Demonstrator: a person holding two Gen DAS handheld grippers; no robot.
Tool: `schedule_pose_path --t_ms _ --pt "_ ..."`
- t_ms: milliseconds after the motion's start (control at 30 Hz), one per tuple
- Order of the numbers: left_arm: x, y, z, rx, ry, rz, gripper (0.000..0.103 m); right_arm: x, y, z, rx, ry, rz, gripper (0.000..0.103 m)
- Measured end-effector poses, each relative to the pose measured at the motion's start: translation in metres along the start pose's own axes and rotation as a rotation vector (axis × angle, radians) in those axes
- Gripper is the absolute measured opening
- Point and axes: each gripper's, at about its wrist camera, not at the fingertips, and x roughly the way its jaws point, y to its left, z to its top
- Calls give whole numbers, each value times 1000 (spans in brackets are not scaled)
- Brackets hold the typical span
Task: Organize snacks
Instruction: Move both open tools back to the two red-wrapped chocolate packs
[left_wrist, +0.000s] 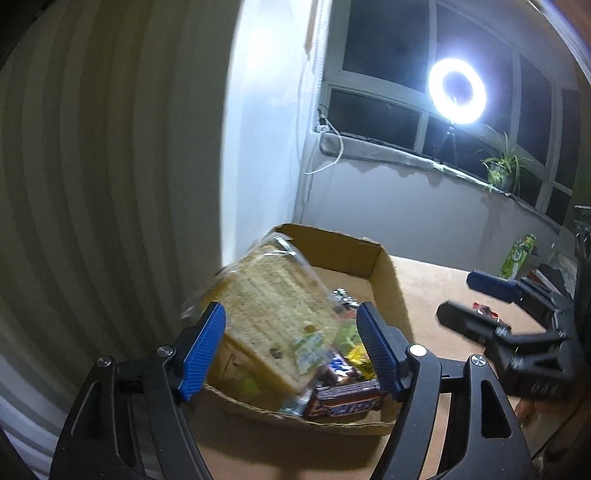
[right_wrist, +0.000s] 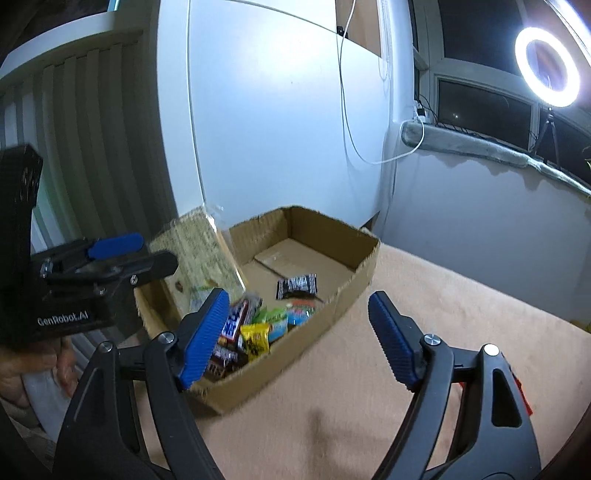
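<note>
A cardboard box sits on the tan tabletop and holds several wrapped snacks, among them a Snickers bar. A large clear-wrapped pack of crispbread tilts over the box's left side, blurred, between the open fingers of my left gripper; no pad touches it. In the right wrist view the same pack leans at the box left wall beside the left gripper. My right gripper is open and empty above the box's near right edge; it also shows in the left wrist view.
A green carton and small red wrappers lie on the table at the far right. A ring light and a potted plant stand at the window sill. A white wall panel rises behind the box.
</note>
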Motion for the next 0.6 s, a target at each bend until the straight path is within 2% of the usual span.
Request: schedule_pose_path --t_ms 233,600 --pt "-2 -36 7 56 2 -46 73 -17 -17 -15 22 14 -41 81" --pt "19 -111 13 193 38 -148 73 -54 -83 -48 144 22 -152 81"
